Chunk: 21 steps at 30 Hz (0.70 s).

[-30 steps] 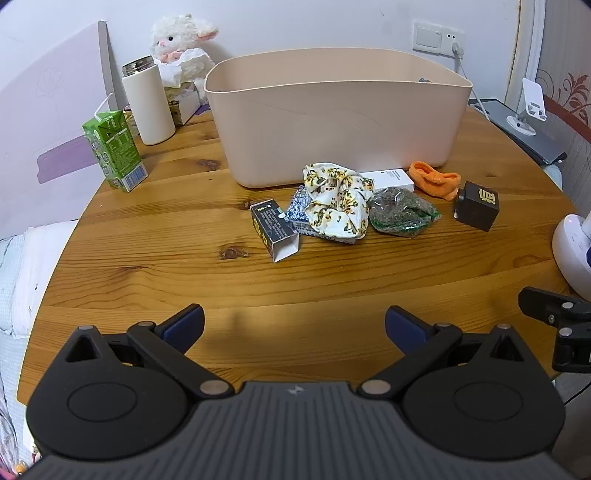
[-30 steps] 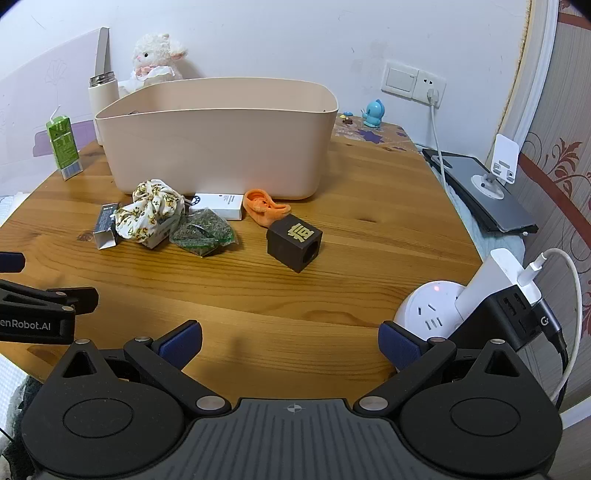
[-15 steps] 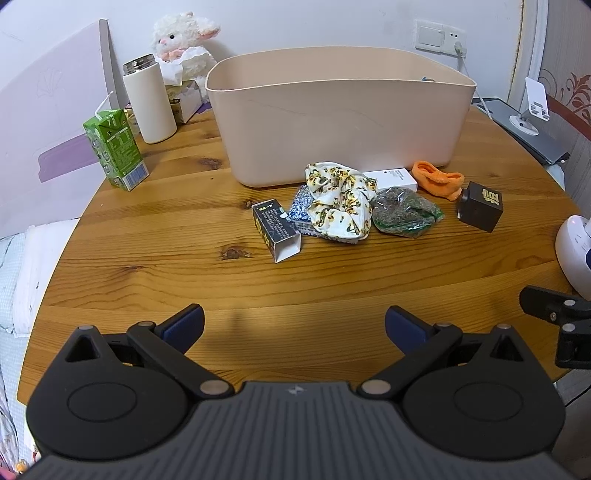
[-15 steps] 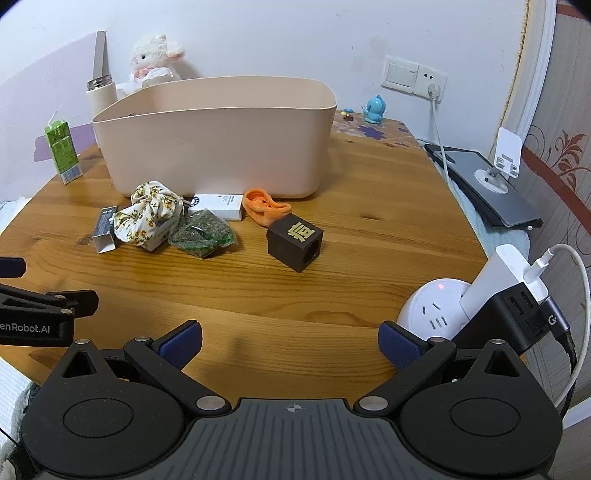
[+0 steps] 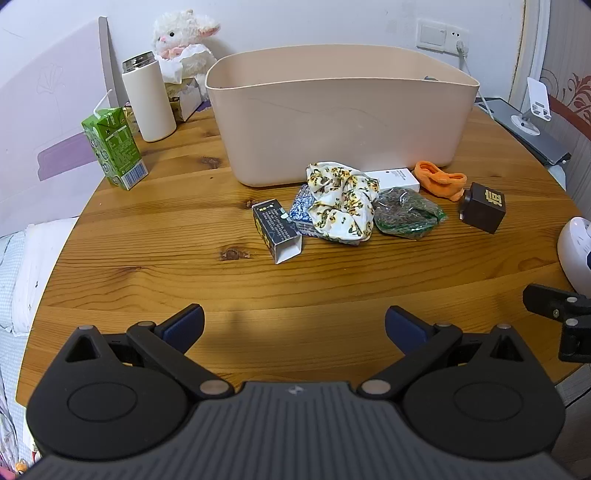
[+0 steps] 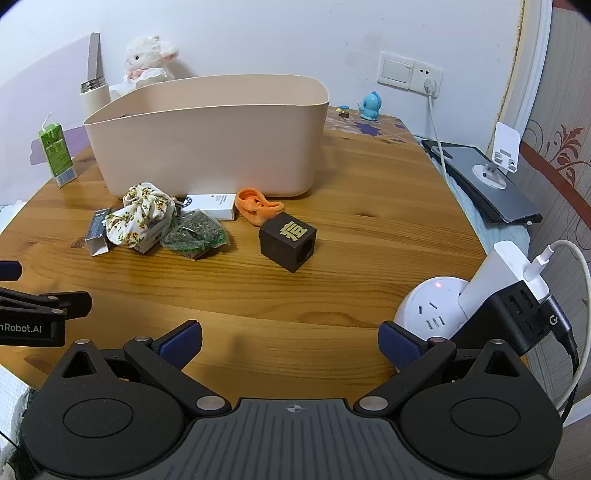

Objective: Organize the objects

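Nearest are two black plastic grippers with blue padded fingertips: the left gripper (image 5: 294,320) and the right gripper (image 6: 290,340), each with its jaws spread wide apart over bare tabletop, holding nothing. The round wooden table (image 5: 155,236) is knotty, varnished pine.

Farther in, a loose row of seven small things lies before the bin. From the left: one dark cardboard carton with an open white end (image 5: 277,230), lying on its side; one blue-patterned flat packet (image 5: 301,210), mostly covered, so its shape is hard to judge; one crumpled floral fabric scrunchie, white with yellow flowers (image 5: 341,201), resting on that packet; one clear plastic bag of dark green dried leaves (image 5: 406,214), touching the scrunchie; one white rectangular box (image 5: 395,177) behind them; one orange rubbery ear-shaped model (image 6: 256,206); and one dark brown cube with a gold character and a round hole (image 6: 289,243), just beside the ear.

Behind stands one large beige plastic oval bin (image 5: 340,122), smooth-walled, its inside mostly hidden.

Around it: one green drink carton with a straw (image 5: 112,147), one cream cylindrical flask with a steel cap (image 5: 147,98), one fluffy white lamb toy (image 5: 181,35), one small blue figurine (image 6: 370,105), and one white round power socket with chargers (image 6: 436,312) at the right edge.
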Motion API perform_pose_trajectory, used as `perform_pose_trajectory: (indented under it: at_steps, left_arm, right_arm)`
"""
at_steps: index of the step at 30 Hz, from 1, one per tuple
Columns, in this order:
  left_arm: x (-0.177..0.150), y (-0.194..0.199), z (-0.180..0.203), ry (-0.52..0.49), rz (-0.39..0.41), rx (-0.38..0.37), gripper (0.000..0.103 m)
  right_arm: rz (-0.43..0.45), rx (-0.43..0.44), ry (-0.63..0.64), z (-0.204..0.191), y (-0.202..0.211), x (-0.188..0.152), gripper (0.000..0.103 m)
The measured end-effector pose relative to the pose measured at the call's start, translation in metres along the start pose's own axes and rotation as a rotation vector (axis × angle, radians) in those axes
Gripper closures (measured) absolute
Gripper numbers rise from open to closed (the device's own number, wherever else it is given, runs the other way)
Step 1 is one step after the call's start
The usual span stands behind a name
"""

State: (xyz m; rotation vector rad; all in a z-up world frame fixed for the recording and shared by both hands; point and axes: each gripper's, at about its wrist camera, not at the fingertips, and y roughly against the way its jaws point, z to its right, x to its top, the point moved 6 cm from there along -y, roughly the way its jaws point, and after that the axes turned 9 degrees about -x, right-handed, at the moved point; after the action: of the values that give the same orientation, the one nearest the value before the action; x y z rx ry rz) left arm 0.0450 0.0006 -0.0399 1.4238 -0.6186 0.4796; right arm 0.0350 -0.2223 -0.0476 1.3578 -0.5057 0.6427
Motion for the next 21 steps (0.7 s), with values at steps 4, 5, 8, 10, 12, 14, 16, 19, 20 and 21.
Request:
perform_pose_trajectory:
  at_steps: [4,5,8,10,12,14,16,19,20,21]
  left_arm:
    - [0.0,-0.001,-0.001,0.001,-0.001,0.001,0.0]
    - [0.0,-0.001,-0.001,0.001,-0.001,0.001,0.0]
    - [0.001,-0.002,-0.004,0.007,-0.005,0.0,0.0]
    - [0.002,-0.004,-0.007,0.012,-0.006,-0.004,0.0]
    - [0.004,-0.007,-0.01,0.019,-0.009,-0.006,0.0]
    - [0.005,-0.01,-0.013,0.026,-0.012,-0.01,0.0]
    - [0.007,-0.013,-0.015,0.033,-0.014,-0.014,0.0]
    - [0.011,-0.018,-0.018,0.044,-0.01,-0.02,0.0]
    - [0.013,-0.021,-0.019,0.048,-0.007,-0.02,0.0]
    - [0.015,-0.023,-0.02,0.052,-0.003,-0.019,0.0]
  right_arm:
    - [0.001,0.001,0.001,0.0,0.0,0.0,0.0]
    - [0.002,0.002,0.0,0.0,0.0,0.001,0.0]
    - [0.002,0.003,-0.002,0.002,-0.003,0.003,0.0]
    - [0.002,0.004,-0.005,0.002,-0.005,0.005,0.0]
    - [0.003,0.005,-0.008,0.002,-0.008,0.007,0.0]
    - [0.002,0.005,-0.007,0.002,-0.01,0.008,0.0]
    - [0.004,0.004,-0.003,0.001,-0.013,0.009,0.0]
    - [0.011,-0.002,0.007,0.001,-0.019,0.013,0.0]
    - [0.012,-0.005,0.011,0.0,-0.021,0.015,0.0]
    - [0.013,-0.009,0.016,0.0,-0.025,0.017,0.0]
